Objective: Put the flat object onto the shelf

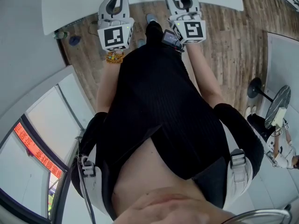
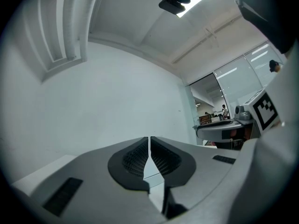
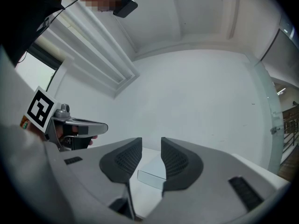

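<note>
Trouble would come from reaching blind: no view shows a flat object or a shelf, so a push forward now could knock the jaws against the white surface just ahead of them. Left gripper has its jaws pressed together on nothing and would need opening before any pick; right gripper holds its jaws partly apart, the gap bare. Both face a plain white wall. Of the object's looks nothing can be said, since it is out of sight
</note>
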